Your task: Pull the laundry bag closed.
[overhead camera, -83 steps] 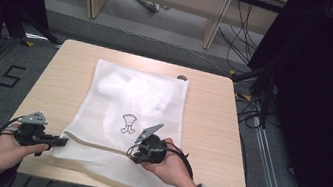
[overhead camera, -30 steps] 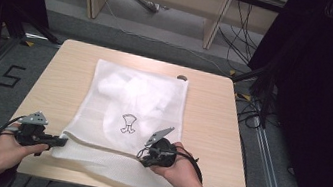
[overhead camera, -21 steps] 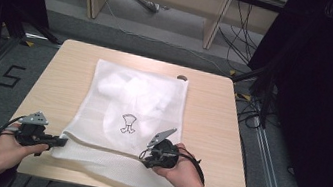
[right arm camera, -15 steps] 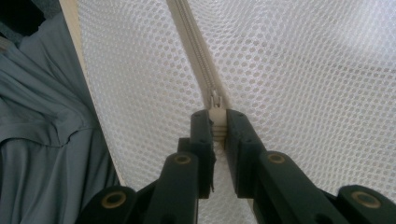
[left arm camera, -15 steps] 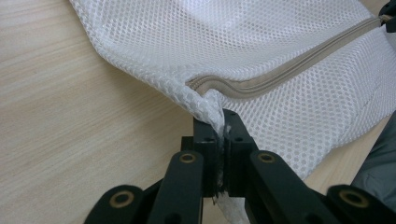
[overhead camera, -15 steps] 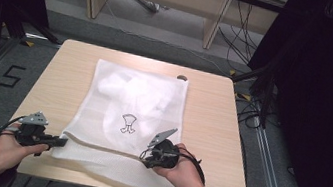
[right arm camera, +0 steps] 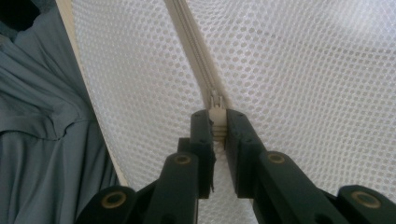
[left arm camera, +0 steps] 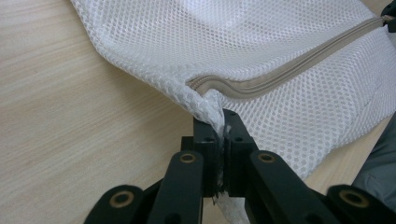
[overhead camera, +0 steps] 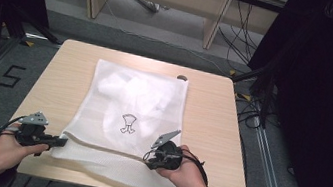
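Two grippers work one white mesh laundry bag (overhead camera: 131,113) lying flat on the wooden table (overhead camera: 207,110). The left gripper (left arm camera: 222,135) is clamped on the bag's corner at the zipper's end; the right gripper (right arm camera: 216,122) pinches the zipper pull (right arm camera: 215,105). That small pull could slip free if tugged off-line, or the mesh corner could tear loose.

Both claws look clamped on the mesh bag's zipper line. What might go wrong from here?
1. The right claw pinches only the small zipper pull; it may slip out under tension.
2. The left claw grips a thin pinch of the mesh bag at its corner; a hard pull might tear it or free it.
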### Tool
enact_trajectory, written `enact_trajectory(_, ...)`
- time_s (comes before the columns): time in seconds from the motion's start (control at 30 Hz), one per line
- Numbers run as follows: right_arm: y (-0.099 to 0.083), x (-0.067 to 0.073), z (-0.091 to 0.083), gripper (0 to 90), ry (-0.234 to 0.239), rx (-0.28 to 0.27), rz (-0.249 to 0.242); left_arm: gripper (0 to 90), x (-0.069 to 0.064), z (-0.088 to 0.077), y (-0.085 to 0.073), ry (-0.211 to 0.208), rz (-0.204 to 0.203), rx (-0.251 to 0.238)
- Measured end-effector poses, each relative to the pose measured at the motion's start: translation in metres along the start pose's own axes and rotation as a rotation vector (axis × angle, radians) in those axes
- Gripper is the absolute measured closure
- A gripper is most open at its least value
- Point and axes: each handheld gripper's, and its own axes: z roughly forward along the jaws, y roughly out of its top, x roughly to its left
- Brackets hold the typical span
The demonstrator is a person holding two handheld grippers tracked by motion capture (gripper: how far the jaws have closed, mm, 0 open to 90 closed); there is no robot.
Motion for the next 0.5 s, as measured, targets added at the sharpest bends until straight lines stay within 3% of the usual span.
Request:
enact_trajectory(0.03,0.0000,0.0000,0.0000,82.6,0.000,0.000,0.000,85.7,0.0000,0.0000,0.0000,0.000,0.000,0.000)
enact_trajectory(0.07,-0.0008,0.0016,-0.0009,82.6,0.001,0.003,0.032,85.7,-0.0006,0.0008,-0.0006,0.009,-0.001,-0.016)
enact_trajectory(0.17,-0.0024,-0.0004,-0.0005,82.6,0.002,-0.001,0.010,85.8,0.0001,-0.0003,-0.0001,0.003,0.003,0.001)
enact_trajectory(0.23,-0.0040,-0.0009,-0.0009,82.6,-0.010,-0.004,0.009,85.8,-0.0008,0.0012,-0.0008,0.009,-0.005,-0.021)
enact_trajectory(0.5,-0.0072,-0.0005,-0.0037,82.6,-0.008,0.003,0.036,85.8,-0.0009,0.0013,-0.0007,0.010,-0.004,-0.020)
